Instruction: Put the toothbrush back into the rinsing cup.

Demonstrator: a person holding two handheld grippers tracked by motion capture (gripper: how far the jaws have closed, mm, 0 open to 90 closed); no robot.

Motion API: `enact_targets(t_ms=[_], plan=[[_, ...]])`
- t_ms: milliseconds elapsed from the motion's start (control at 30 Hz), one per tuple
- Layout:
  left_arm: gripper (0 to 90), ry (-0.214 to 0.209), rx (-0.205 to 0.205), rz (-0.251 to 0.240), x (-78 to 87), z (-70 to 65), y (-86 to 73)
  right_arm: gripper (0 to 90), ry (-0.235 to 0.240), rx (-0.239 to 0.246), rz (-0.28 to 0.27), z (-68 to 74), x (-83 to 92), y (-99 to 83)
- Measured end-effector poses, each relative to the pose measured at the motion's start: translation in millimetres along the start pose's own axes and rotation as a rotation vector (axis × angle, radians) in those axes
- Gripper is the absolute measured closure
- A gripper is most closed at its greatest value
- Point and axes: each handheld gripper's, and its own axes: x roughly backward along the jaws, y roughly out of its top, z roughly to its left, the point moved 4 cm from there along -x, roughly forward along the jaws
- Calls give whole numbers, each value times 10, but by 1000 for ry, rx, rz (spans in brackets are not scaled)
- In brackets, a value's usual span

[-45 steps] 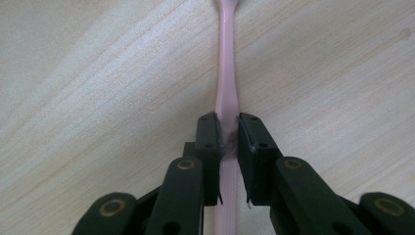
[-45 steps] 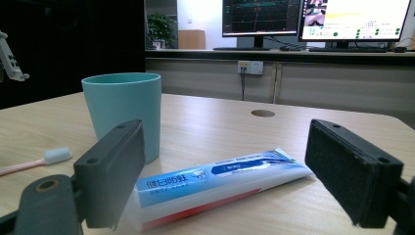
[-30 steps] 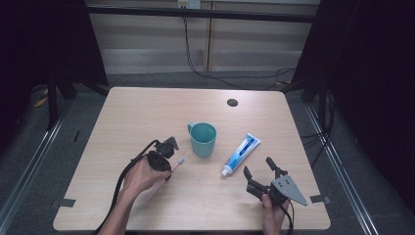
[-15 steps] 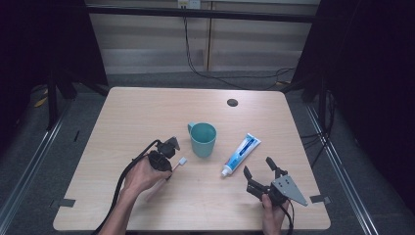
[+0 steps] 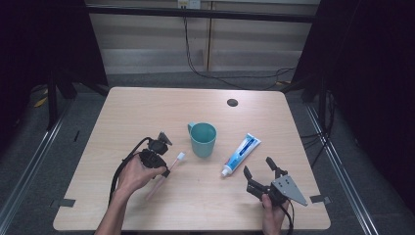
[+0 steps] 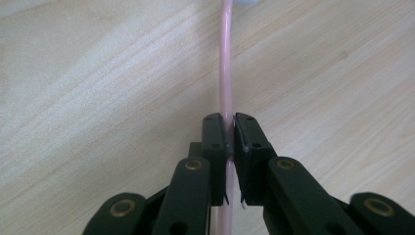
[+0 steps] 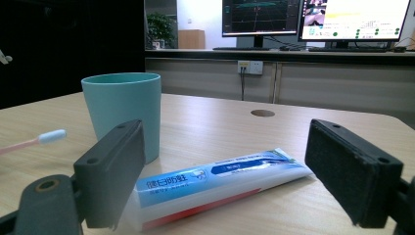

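High view: left gripper clamped on pink toothbrush, head twd cup; right gripper jaws apart.

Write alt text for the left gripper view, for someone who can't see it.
The left tongs are shut on the thin pink handle of a toothbrush, seen close up from behind the black jaws. The handle runs straight away over the pale wooden table toward its white head at the top edge.

Mug and toothpaste tube (touching nothing) block mid-table.
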Motion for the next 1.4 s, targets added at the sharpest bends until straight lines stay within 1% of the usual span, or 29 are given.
enact_targets(t_ms=[33, 67, 133, 167, 200, 267, 300, 433, 500, 533, 567, 700, 733, 800, 833, 900, 933, 1000, 1067, 1100, 1167, 1267, 1300, 1400], plan=[[842, -9, 1, -21, 14, 4, 0, 146, 0, 0, 0, 0, 0, 0], [841, -9, 1, -21, 14, 4, 0, 146, 0, 0, 0, 0, 0, 0], [841, -28, 2, -35, 26, 14, -11, 146, 0, 0, -1, 0, 1, 0], [841, -29, 6, -41, 31, 20, -13, 146, 0, 0, -1, 0, 1, 0], [842, -36, 1, -49, 41, 29, -18, 146, 0, 0, 1, -1, 1, 0], [842, -48, 9, -83, 97, 33, -32, 146, 1, 0, 0, 0, 0, 0], [842, -48, 9, -83, 97, 33, -32, 146, 1, 0, 0, 0, 0, 0], [842, -61, -2, -117, 178, 42, -50, 146, 0, 0, -1, 0, 1, 0], [841, -65, -1, -142, 216, 63, -54, 146, 0, 0, 0, 0, 0, 0], [841, -65, -1, -142, 216, 63, -54, 146, 0, 0, 0, 0, 0, 0], [841, -67, -7, -157, 233, 70, -54, 146, 0, 0, 0, 0, 0, 0], [841, -71, -3, -208, 279, 95, -66, 146, 0, 0, 0, 0, 0, 0], [841, -79, -3, -211, 287, 101, -68, 146, 0, 0, 0, 0, 0, 0], [841, -78, -3, -244, 318, 111, -72, 146, 0, 0, 0, 1, 0, 0], [842, -80, -9, -273, 351, 117, -77, 146, 0, 0, 0, 0, 0, 0], [841, -82, -11, -279, 369, 117, -82, 146, 0, 0, -1, 0, 0, 0], [841, -85, -20, -284, 379, 120, -86, 146, 0, 0, -1, 0, 0, 0], [841, -93, -19, -313, 414, 118, -93, 146, 0, -1, 0, 1, 0, 0], [841, -93, -21, -321, 430, 125, -97, 146, 0, 0, 0, 0, 0, 0], [842, -94, -18, -336, 444, 120, -99, 146, 0, 0, 0, 0, 0, 0], [841, -89, -28, -359, 469, 118, -101, 146, 0, 1, 2, 0, -1, 0], [841, -103, -32, -414, 511, 101, -98, 146, 0, 0, 1, 1, 0, 0], [841, -101, -45, -439, 533, 94, -100, 146, 0, 0, 0, 1, 0, 0], [841, -99, -43, -450, 551, 97, -102, 146, 0, 1, -1, 0, 0, 0]])
